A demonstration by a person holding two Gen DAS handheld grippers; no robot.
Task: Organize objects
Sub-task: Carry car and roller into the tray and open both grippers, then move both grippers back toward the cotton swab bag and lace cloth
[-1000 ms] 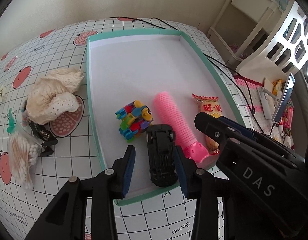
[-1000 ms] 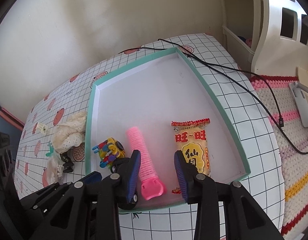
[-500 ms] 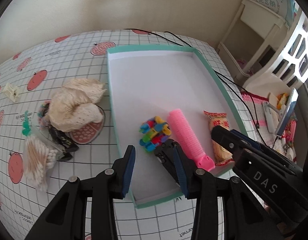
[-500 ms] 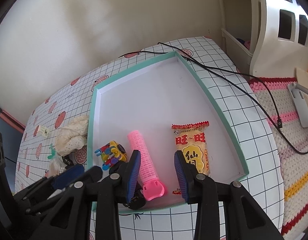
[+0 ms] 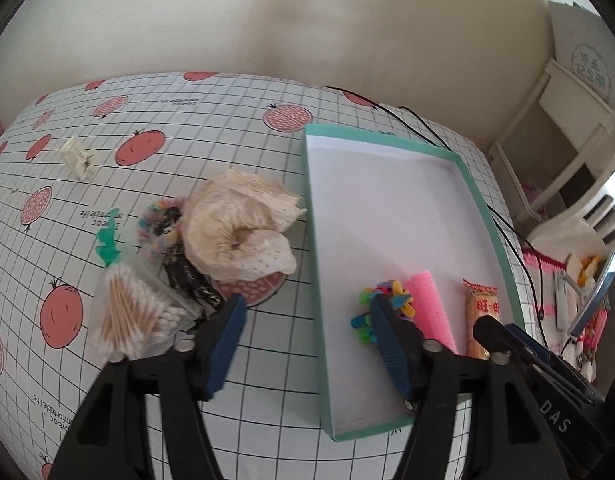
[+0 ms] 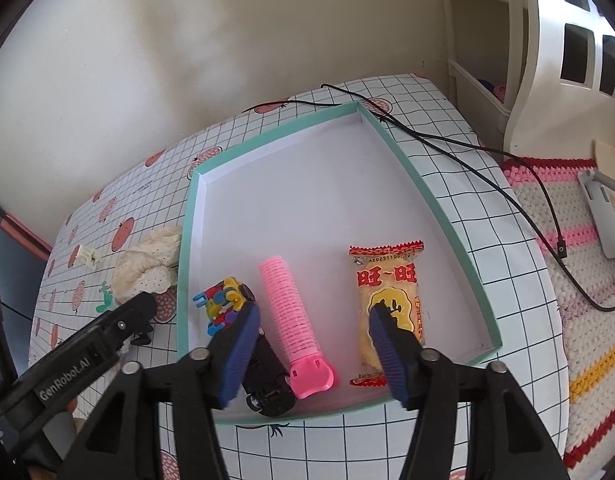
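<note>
both hand-held grippers [image 5: 311,346] [image 6: 313,354] open, empty; tray [image 6: 451,222] w/ 4 items.

Mint-green tray [image 6: 447,216], pink ridged roller [image 6: 289,312], black toy car [image 6: 267,376], pomegranate-print grid tablecloth [image 5: 187,120].

I worked in a home, likely a child's room: a pomegranate-print tabletop [image 5: 227,128], a white cut-out chair [image 6: 567,52], a crocheted striped rug [image 6: 579,280], and a white shelf [image 5: 567,120] against the wall.

Soft daylight, faint shadows on the wall; fisheye bending and dark corners, slight blur throughout.
</note>
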